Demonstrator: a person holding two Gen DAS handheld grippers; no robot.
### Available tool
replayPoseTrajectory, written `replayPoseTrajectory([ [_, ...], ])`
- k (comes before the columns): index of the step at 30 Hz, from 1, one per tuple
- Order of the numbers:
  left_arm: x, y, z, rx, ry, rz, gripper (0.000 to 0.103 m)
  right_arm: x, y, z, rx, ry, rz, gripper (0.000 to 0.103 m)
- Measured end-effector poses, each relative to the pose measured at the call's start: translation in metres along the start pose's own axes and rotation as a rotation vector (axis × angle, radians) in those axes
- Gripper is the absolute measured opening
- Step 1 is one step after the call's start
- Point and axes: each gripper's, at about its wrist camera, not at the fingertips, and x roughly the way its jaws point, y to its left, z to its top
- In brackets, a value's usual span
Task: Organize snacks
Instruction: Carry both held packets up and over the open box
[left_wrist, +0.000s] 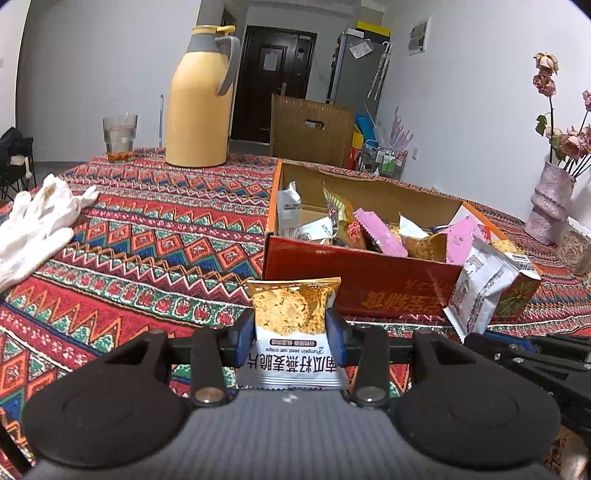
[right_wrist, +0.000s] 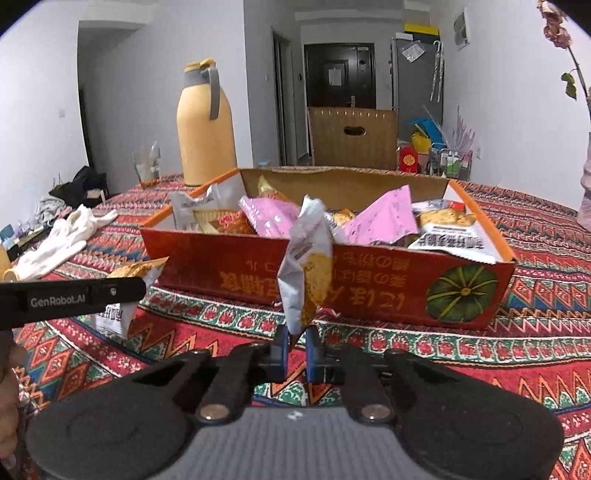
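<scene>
Left gripper (left_wrist: 291, 332) hides the oat crisp packet (left_wrist: 293, 306)'s sides.

**Right gripper pinches an oat crisp packet before the snack box**

The right gripper (right_wrist: 296, 345) clamps an upright oat crisp packet (right_wrist: 304, 266) by its bottom edge, just before the red snack box (right_wrist: 229, 273) on the patterned tablecloth (right_wrist: 480, 343).

Left claw (left_wrist: 291, 332) clamped; right claw (right_wrist: 296, 349) pinched tight.
</scene>
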Motion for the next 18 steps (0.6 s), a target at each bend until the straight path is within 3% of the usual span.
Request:
replayPoseTrajectory([
  [18,-0.034,-0.027,0.039,0.041,-0.107,-0.012,0.042,-0.040,-0.009,0.017,0.026,-0.137,0.006,0.006],
])
